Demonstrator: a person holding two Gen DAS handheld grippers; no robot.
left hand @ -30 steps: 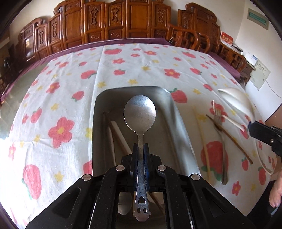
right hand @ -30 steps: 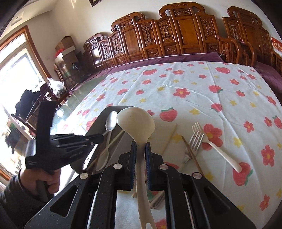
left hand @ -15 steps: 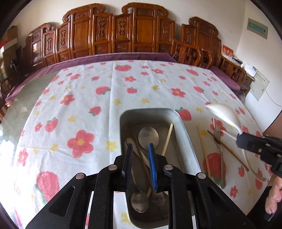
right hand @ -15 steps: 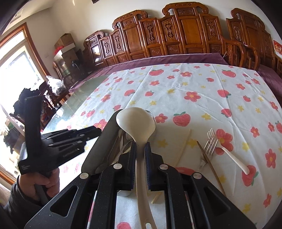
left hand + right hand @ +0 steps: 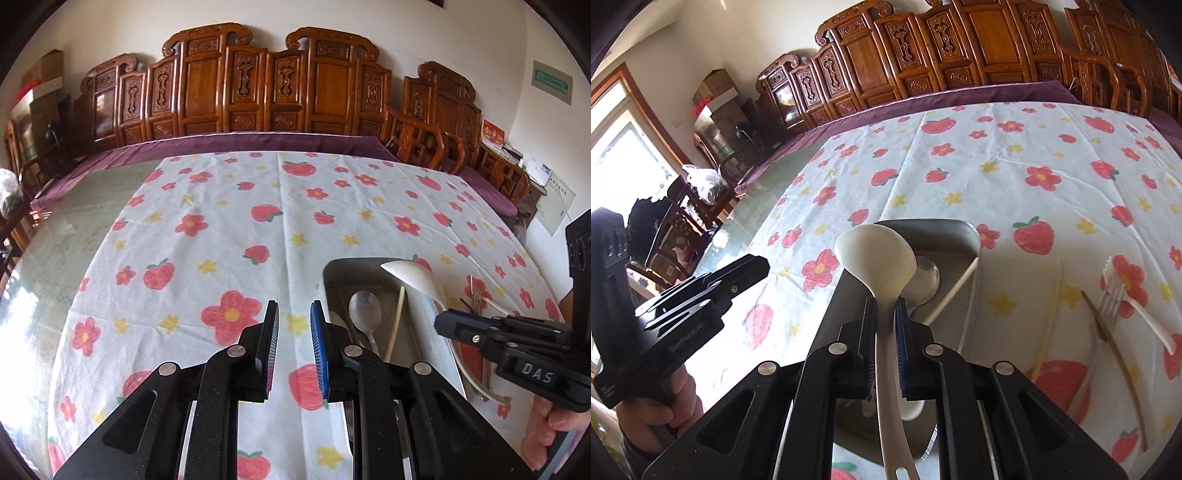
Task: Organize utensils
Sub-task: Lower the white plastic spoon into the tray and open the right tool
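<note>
My right gripper (image 5: 885, 306) is shut on the handle of a cream plastic ladle (image 5: 875, 258), held above the metal tray (image 5: 945, 229). The ladle bowl (image 5: 413, 278) also shows over the tray (image 5: 332, 269) in the left wrist view. In the tray lie a metal spoon (image 5: 364, 314) and a pale chopstick (image 5: 395, 321). My left gripper (image 5: 293, 314) is open and empty, over the tablecloth to the left of the tray. A white plastic fork (image 5: 1134, 299), a metal fork (image 5: 1110, 302), a dark chopstick (image 5: 1115, 354) and a pale chopstick (image 5: 1051, 317) lie on the cloth right of the tray.
A flower-and-strawberry cloth (image 5: 229, 229) covers the table, with bare glass (image 5: 74, 229) at the left. Carved wooden chairs (image 5: 280, 85) line the far edge. The person's hand (image 5: 657, 410) holds the left gripper's handle.
My left gripper let go of the metal spoon into the tray, opened, and moved left off the tray. My right gripper carried the ladle left, over the tray.
</note>
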